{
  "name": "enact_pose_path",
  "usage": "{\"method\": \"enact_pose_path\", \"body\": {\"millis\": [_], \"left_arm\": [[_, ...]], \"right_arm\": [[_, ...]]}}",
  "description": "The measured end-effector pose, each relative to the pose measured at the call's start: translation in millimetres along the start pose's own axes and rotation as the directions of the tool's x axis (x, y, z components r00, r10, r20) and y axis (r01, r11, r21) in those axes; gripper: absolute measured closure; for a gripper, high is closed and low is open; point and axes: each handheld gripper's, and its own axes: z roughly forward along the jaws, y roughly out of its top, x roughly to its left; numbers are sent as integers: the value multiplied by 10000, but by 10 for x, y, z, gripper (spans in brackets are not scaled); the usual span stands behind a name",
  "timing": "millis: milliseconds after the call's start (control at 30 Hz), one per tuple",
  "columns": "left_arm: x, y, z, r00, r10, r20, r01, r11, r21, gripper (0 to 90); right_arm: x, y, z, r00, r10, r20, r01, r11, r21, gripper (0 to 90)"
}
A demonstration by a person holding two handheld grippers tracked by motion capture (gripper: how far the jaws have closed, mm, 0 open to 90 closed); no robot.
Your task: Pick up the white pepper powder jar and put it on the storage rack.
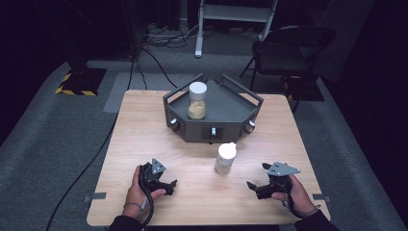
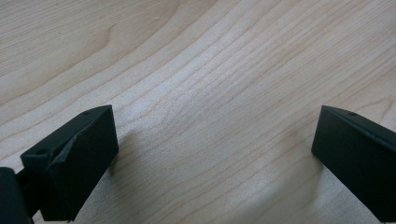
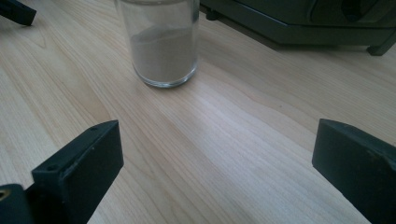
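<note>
A clear jar with a white lid (image 1: pixel 225 158) holding pale grey powder stands on the wooden table (image 1: pixel 144 130), near the middle front; the right gripper view shows its lower part (image 3: pixel 162 51) ahead. A second white-lidded jar (image 1: pixel 197 100) with tan powder stands inside a dark grey angular tray (image 1: pixel 226 110) at the back. My left gripper (image 1: pixel 172 186) rests low at the front left, open and empty, its jaws wide over bare wood (image 2: pixel 210 121). My right gripper (image 1: pixel 251 186) sits at the front right, open and empty, pointing toward the near jar.
The tray has knobs on its front faces (image 1: pixel 212 132). A black cable (image 1: pixel 91 159) trails off the table's left side over grey carpet. A folding chair (image 1: pixel 288 50) and a white stand (image 1: pixel 199 29) are beyond the far edge.
</note>
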Motion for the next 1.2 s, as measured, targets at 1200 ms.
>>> {"method": "enact_pose_path", "body": {"millis": [1200], "left_arm": [[0, -1, 0, 10000, 1, 2, -1, 10000, -2, 0]], "right_arm": [[59, 245, 723, 9923, 488, -1138, -608, 9927, -1041, 14]]}}
